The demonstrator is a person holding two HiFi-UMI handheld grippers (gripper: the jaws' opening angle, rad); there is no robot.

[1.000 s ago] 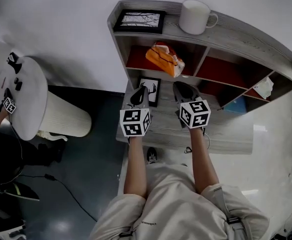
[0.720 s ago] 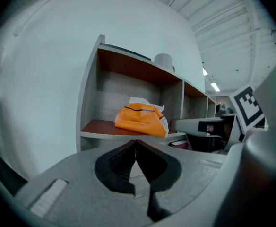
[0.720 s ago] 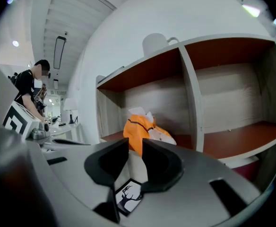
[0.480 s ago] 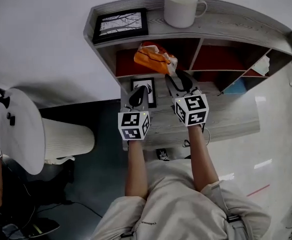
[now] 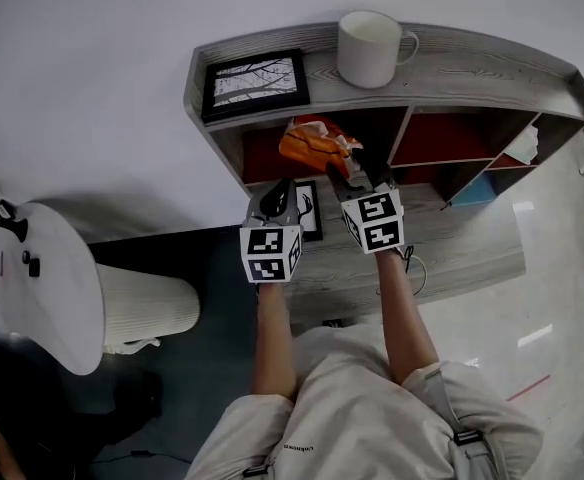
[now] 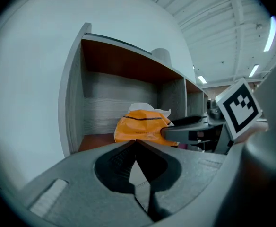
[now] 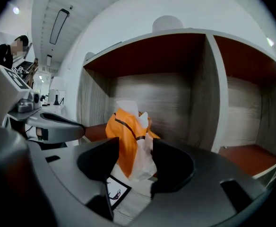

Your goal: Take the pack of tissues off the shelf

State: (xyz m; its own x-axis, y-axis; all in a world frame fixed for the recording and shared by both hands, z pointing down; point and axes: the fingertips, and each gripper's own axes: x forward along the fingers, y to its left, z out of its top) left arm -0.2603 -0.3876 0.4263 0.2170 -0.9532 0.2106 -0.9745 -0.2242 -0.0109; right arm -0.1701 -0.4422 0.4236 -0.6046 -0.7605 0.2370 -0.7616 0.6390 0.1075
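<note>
The orange pack of tissues lies in the shelf's upper left compartment, a white tissue sticking out of it. In the right gripper view the pack stands just ahead of and between the two jaws. My right gripper is at the compartment's mouth, its jaws opening, and the pads do not press on the pack. My left gripper hangs to the left, lower and shut, empty, with the pack beyond its tips.
The grey wooden shelf has red-floored compartments. On its top stand a white mug and a framed picture. A small framed picture lies on the lower ledge under the grippers. A white round table stands at the left.
Both grippers have moved forward to the shelf. The right one now reaches the orange pack, and its jaws stand apart around it.
</note>
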